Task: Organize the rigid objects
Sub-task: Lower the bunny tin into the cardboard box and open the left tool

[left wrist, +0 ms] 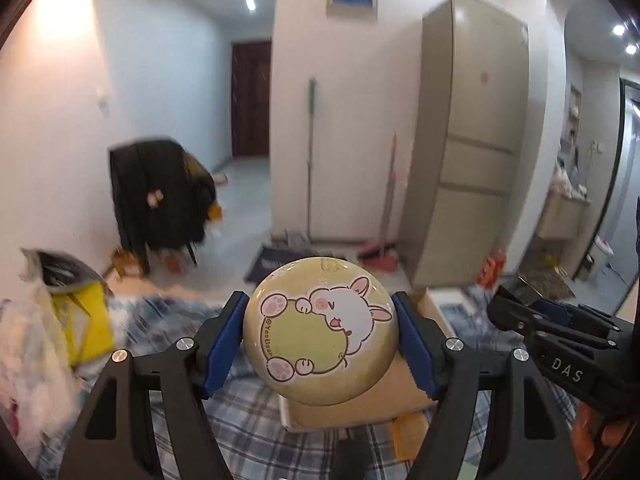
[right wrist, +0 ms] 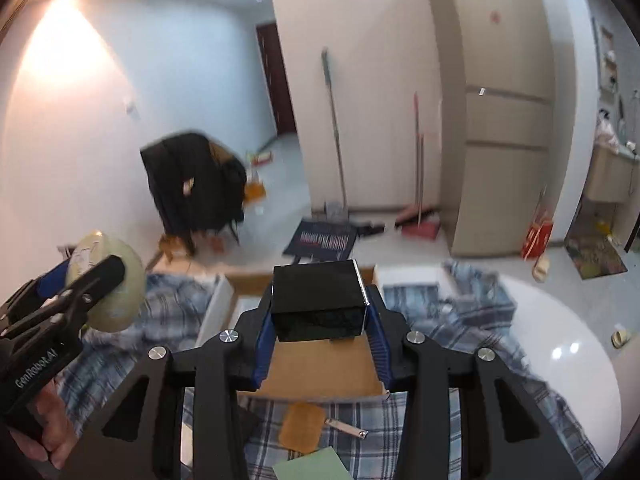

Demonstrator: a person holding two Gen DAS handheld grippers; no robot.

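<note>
The round badge is held up in the air, clamped at its left and right edges by the blue pads of the left gripper, above the cardboard box that lies on the plaid cloth. The black box is likewise carried aloft, pinched by its two side faces in the right gripper, with the open cardboard box directly beneath it.

The step in hand is judged to be the placing of both items into that box. It would be done best one at a time: the black box lowered level, kept square to the walls, and released only once its base is felt to rest. The badge is gripped across a thin, domed rim, so a slip is possible; it should be tilted flat and set down gently rather than dropped.

Now the looks. The badge is seen as a glossy pale-yellow disc, domed, printed with a white rabbit with pink ears and paws curled round a green circle. The black box is shown as a small glossy cuboid with a bright metallic edge at its right corner.

Further out, an amber-coloured tag with a metal clip and a green card lie on the cloth in front of the box.
</note>
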